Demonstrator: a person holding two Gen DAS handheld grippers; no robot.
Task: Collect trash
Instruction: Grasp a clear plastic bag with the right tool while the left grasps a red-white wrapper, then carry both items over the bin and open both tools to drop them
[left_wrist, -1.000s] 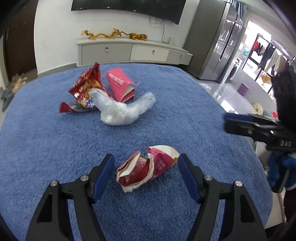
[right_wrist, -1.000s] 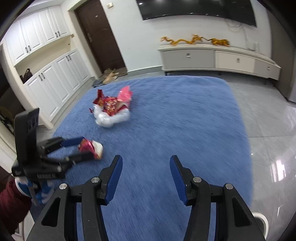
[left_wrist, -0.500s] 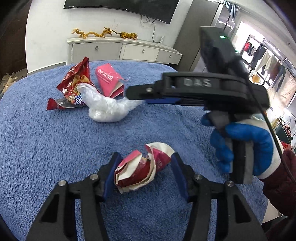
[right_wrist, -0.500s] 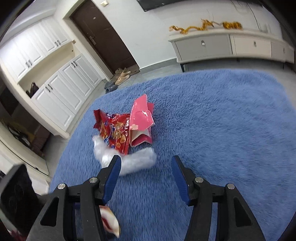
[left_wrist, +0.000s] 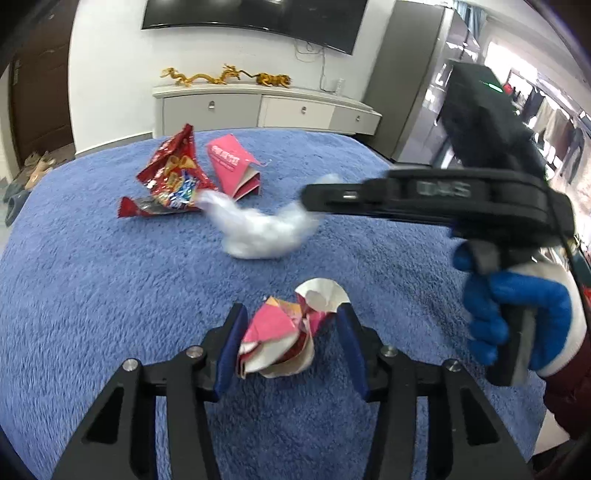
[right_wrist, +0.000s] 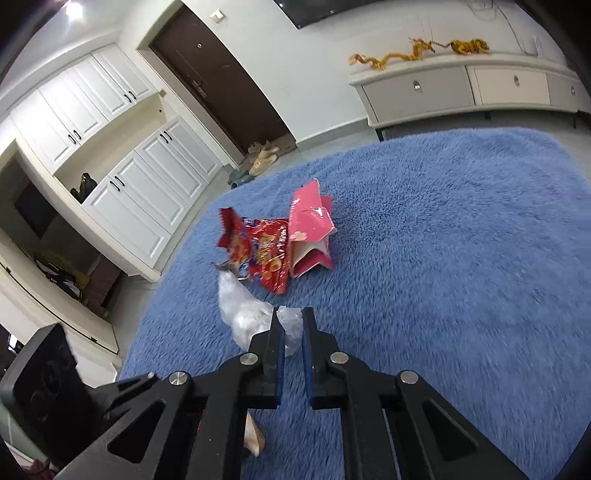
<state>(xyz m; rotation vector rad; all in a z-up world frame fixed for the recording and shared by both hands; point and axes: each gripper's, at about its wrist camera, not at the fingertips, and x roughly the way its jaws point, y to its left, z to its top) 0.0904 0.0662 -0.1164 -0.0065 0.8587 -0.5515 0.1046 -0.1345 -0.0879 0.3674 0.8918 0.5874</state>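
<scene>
A crumpled red-and-white paper cup lies on the blue rug between the fingers of my left gripper. Its jaws are closing, and both pads touch the cup's sides. My right gripper is shut on one end of a clear plastic bag. From the left wrist view, that gripper reaches in from the right onto the bag. Behind the bag lie a red snack bag and a pink carton, both untouched.
A blue-and-white gloved hand holds the right gripper's handle. A low white cabinet stands past the rug's far edge. White cupboards and shoes by a dark door lie to the rug's left.
My left gripper's jaws have narrowed around the crumpled cup and squeezed it. My right gripper swung in over the rug to the plastic bag and shut on its end.
</scene>
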